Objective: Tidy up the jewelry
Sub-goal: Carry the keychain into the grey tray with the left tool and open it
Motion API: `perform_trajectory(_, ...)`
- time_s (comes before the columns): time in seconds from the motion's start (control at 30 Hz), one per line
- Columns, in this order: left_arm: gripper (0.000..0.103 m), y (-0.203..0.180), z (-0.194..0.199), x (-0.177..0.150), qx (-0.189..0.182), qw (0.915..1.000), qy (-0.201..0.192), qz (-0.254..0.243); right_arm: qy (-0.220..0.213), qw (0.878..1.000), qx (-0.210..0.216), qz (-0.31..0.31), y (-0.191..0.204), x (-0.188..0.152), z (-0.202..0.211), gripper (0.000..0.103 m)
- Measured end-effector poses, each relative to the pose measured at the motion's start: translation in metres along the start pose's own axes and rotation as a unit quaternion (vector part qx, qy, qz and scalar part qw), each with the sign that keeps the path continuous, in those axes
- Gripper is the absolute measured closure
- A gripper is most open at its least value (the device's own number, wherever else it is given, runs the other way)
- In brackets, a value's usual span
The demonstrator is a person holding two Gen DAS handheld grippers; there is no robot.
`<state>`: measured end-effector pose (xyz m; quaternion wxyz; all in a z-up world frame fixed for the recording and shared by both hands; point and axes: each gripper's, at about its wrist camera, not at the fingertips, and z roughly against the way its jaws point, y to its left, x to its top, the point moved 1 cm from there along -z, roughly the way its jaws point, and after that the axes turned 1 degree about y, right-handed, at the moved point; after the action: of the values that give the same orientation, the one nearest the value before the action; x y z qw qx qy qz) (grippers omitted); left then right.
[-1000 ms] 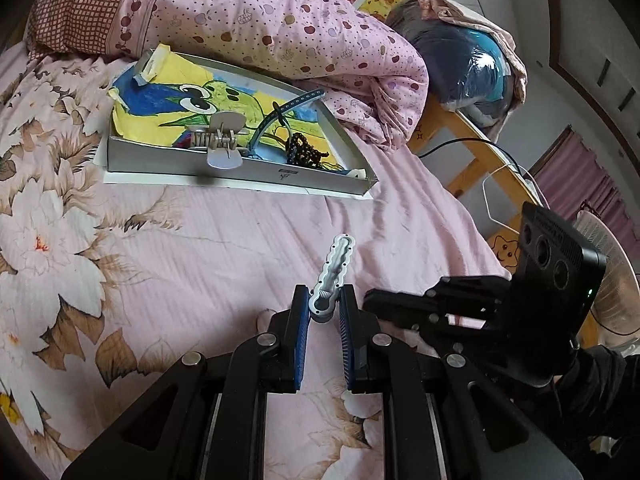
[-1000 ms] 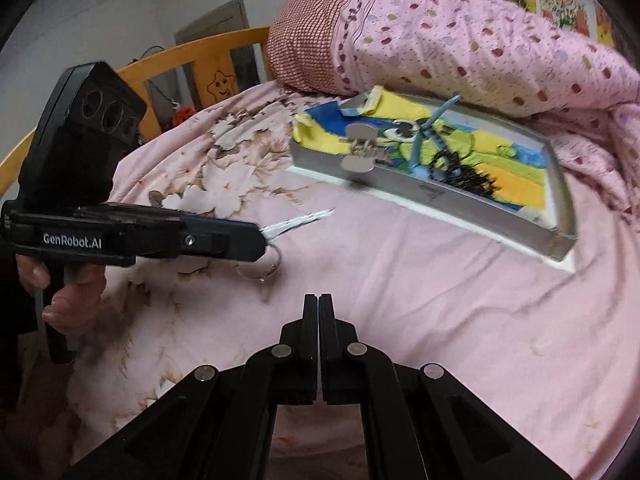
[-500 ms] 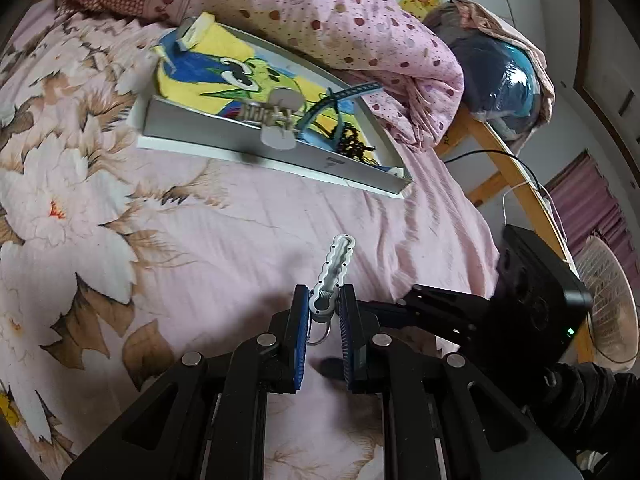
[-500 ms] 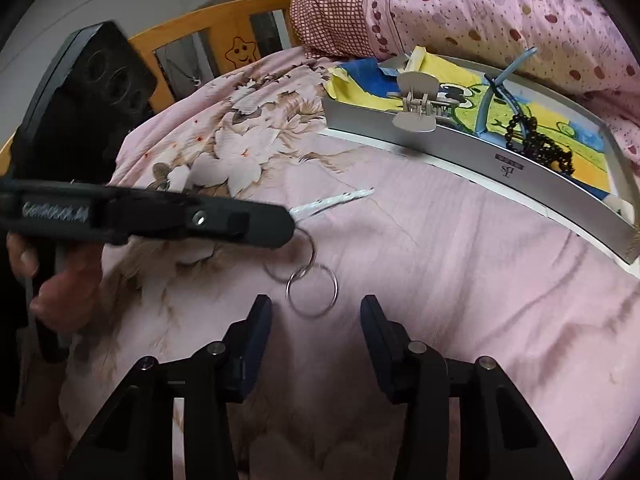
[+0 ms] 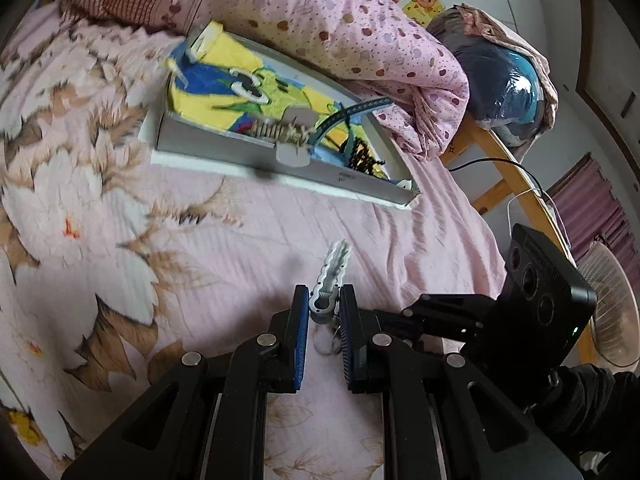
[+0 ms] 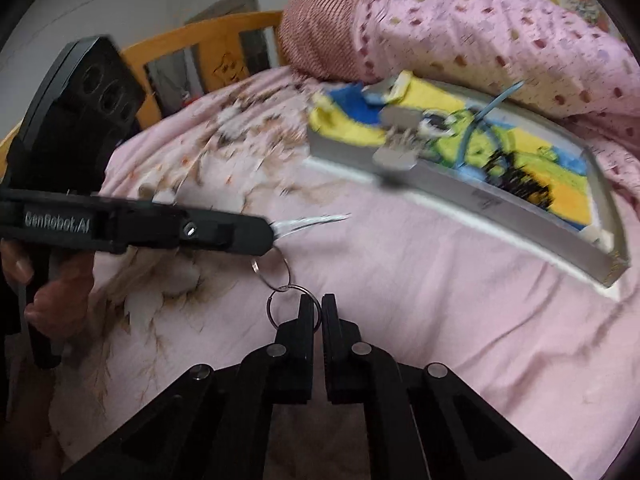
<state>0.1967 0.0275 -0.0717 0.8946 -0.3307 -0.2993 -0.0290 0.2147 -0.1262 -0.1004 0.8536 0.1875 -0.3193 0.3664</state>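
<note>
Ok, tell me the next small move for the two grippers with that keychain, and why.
Probably lift both together toward the tray. The left gripper grips the silver charm; the right gripper has just closed its jaws, seemingly on the lower key ring, so the piece is held at both ends.

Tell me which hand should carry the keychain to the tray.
Left, probably. The left fingers clamp the charm itself, with the tray straight ahead. The right fingers have just closed on only the dangling ring.
</note>
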Motion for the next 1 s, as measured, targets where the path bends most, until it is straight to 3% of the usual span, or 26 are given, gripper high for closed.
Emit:
perform_trajectory(0.2, 0.091, -0.022, 0.003, 0.021, 0.012, 0.9988, -0.026, -0.041, -0.056, 0.998, -0.035, -0.013, -0.021, 0.033, 0.025, 0.099)
perform_trajectory(0.53, 0.091, -0.034, -0.011, 0.082, -0.004, 0.9964, -0.063, -0.056, -0.087, 0.993, -0.073, -0.016, -0.061, 0.082, 0.025, 0.099)
perform_trajectory(0.8, 0.091, 0.008, -0.045, 0.126, -0.011, 0.9971, -0.073, 0.016, -0.060, 0.994, -0.080, -0.035, -0.093, 0.110, -0.013, 0.098)
perform_trajectory(1.0, 0.090, 0.031, -0.057, 0.131, 0.010, 0.9968, -0.064, 0.047, -0.044, 0.994, -0.097, -0.027, -0.092, 0.112, -0.028, 0.098)
